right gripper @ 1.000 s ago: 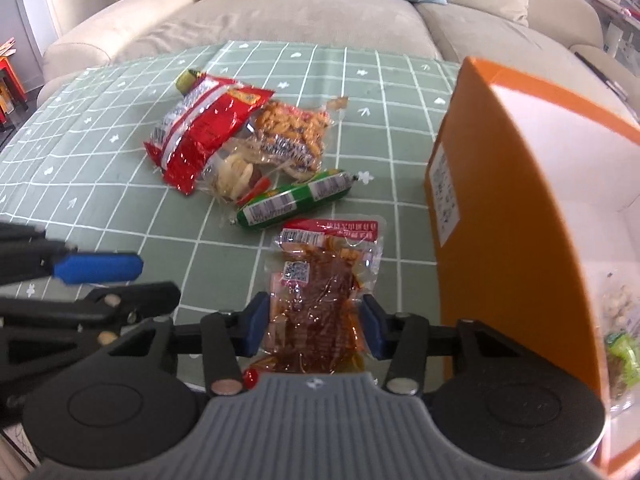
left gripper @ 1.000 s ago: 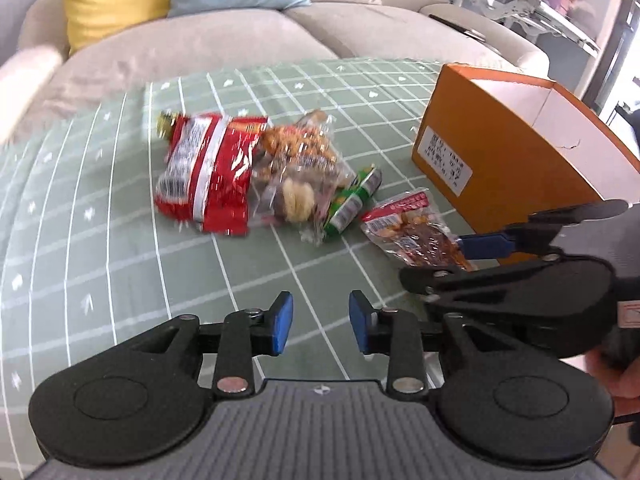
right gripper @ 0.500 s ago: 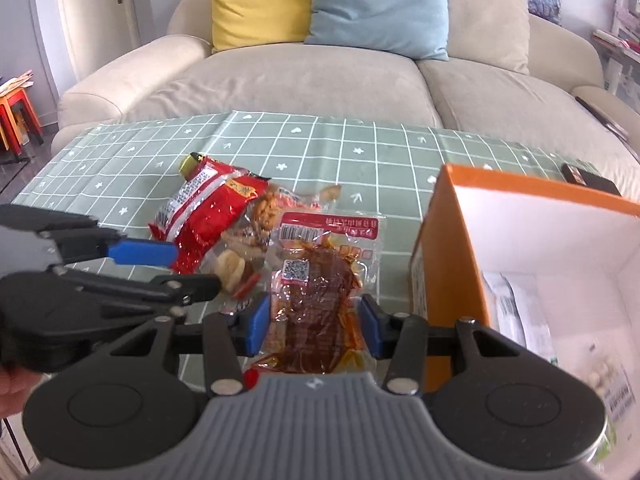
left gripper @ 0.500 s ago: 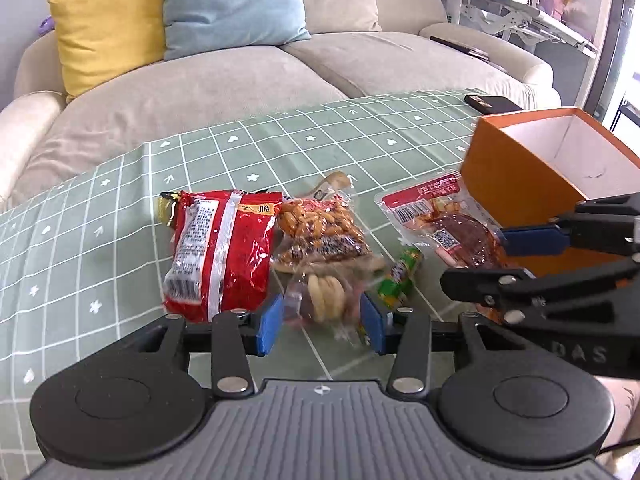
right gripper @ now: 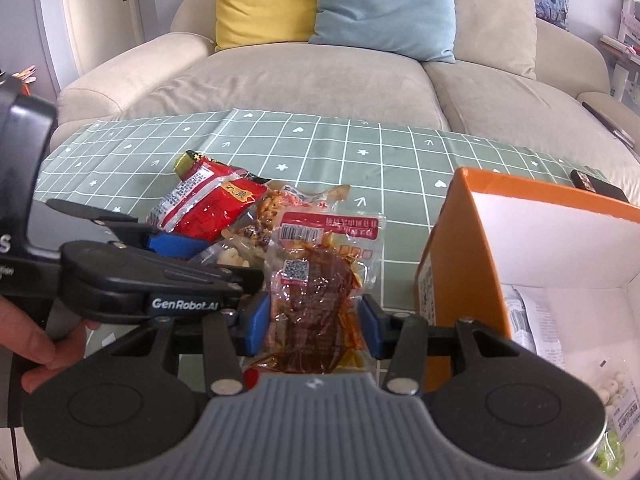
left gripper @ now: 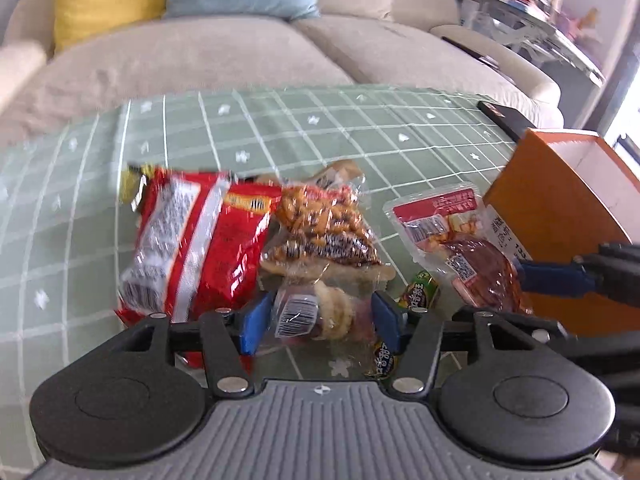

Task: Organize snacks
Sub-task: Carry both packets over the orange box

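The right gripper [right gripper: 312, 322] has its jaws pinching a clear packet of dark red braised meat [right gripper: 320, 276], which stands up between the blue pads with its red label end at 12 o'clock. In the left wrist view that same packet [left gripper: 456, 248] hangs off the table, just beside the near wall of the orange box [left gripper: 556, 216] at 3 o'clock.

The left gripper [left gripper: 320, 322] is low over the snack pile, jaws spread around a small clear packet with a barcode sticker [left gripper: 316, 314]; the pads sit at its 2 sides, but whether they press it cannot be told. At 10 o'clock from that packet lies a red bag [left gripper: 196, 244], partly blurred. At 12 o'clock lies a clear bag of peanuts [left gripper: 324, 224], overlapping the red bag's edge. A green sausage stick [left gripper: 424, 292] lies at 3 o'clock, partly under the right pad.

In the right wrist view the orange box [right gripper: 460, 248] stands open at 3 o'clock from the held packet, with white-walled interior holding several packets low in it. The table wears a green checked cloth [right gripper: 360, 152]. A beige sofa [right gripper: 304, 80] with a yellow cushion [right gripper: 264, 0] and a blue cushion [right gripper: 384, 4] sits beyond at 12 o'clock.
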The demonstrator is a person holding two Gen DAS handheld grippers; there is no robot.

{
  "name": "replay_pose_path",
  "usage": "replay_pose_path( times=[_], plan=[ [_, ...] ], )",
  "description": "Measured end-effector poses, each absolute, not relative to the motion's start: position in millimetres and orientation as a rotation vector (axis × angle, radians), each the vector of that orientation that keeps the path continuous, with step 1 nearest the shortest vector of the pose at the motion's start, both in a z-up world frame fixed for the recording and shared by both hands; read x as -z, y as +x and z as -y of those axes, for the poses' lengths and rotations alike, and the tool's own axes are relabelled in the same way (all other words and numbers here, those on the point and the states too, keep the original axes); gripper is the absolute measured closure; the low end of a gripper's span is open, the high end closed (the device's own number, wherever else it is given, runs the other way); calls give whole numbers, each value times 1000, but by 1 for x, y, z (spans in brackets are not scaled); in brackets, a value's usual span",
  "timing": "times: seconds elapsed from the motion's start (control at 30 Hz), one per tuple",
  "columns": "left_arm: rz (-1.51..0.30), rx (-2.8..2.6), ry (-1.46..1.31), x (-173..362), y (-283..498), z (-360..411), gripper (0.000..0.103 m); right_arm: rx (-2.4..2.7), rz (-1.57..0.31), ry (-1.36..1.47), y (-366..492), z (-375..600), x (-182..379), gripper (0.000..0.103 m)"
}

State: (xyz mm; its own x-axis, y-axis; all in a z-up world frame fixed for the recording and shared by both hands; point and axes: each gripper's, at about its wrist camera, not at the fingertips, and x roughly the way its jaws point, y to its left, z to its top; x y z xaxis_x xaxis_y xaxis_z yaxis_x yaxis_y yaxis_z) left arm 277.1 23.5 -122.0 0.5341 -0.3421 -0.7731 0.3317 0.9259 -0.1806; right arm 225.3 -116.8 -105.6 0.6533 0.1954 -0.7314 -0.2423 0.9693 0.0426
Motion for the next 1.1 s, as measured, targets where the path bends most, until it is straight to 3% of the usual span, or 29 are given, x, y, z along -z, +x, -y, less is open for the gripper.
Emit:
replay_pose_path(
  times=[0.1,0.27,1.1],
  plan=[
    [-943,392,-40,126,278,-22,52,-245,-828,-62,225,116,107,57],
    [-926,340,-63,122,273,-22,61,-245,-821,-60,224,117,106,57],
    [-809,253,-106,24,180,-2,64,-272,-675,38,165,160,17,57]
  ],
)
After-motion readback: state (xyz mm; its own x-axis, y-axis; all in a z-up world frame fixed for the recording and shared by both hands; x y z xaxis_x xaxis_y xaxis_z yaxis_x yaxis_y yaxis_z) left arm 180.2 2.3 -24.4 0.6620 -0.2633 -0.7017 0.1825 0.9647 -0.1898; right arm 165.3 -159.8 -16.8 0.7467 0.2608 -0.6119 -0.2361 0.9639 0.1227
